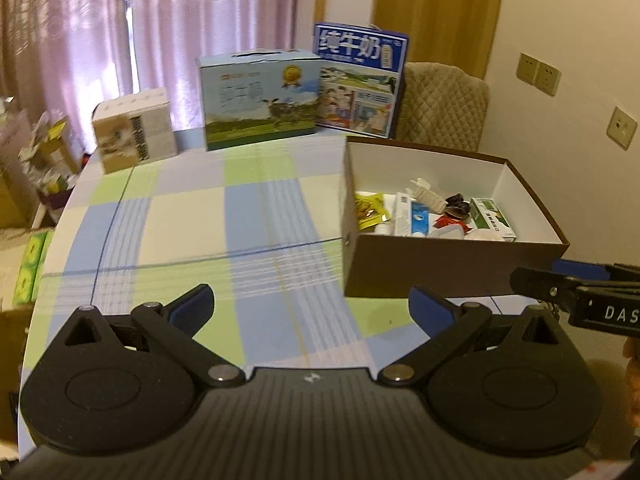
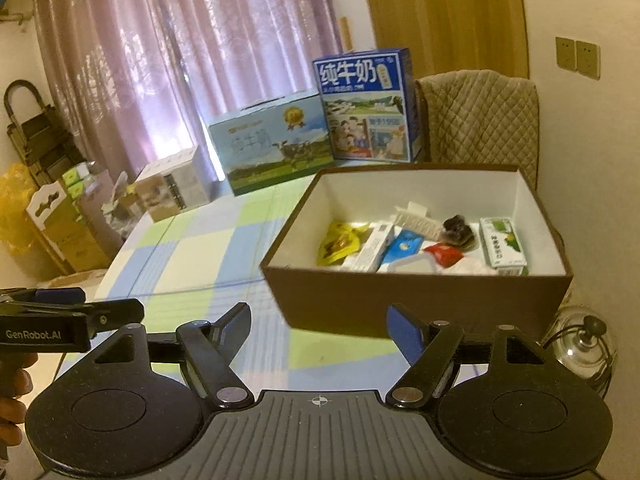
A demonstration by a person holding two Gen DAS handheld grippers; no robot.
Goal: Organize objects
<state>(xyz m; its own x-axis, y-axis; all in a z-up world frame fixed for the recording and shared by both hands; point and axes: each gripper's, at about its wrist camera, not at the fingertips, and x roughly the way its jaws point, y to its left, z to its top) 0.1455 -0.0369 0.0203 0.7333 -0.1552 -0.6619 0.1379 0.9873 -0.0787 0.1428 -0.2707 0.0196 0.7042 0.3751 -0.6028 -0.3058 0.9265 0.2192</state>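
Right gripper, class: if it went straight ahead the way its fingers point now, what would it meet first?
Most likely the near wall of the brown box. The right gripper is open and empty, and that wall fills the gap between its fingers just ahead. Depth is hard to judge; tilted slightly down, it might meet the checked tablecloth first.

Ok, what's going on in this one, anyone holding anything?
Nothing is held. A person carries two handheld grippers, and both the left gripper and the right gripper hover over the checked tablecloth with jaws open and empty. The small items, among them a green carton and a yellow packet, already lie in the brown box. Three larger cartons stand at the far edge of the table.
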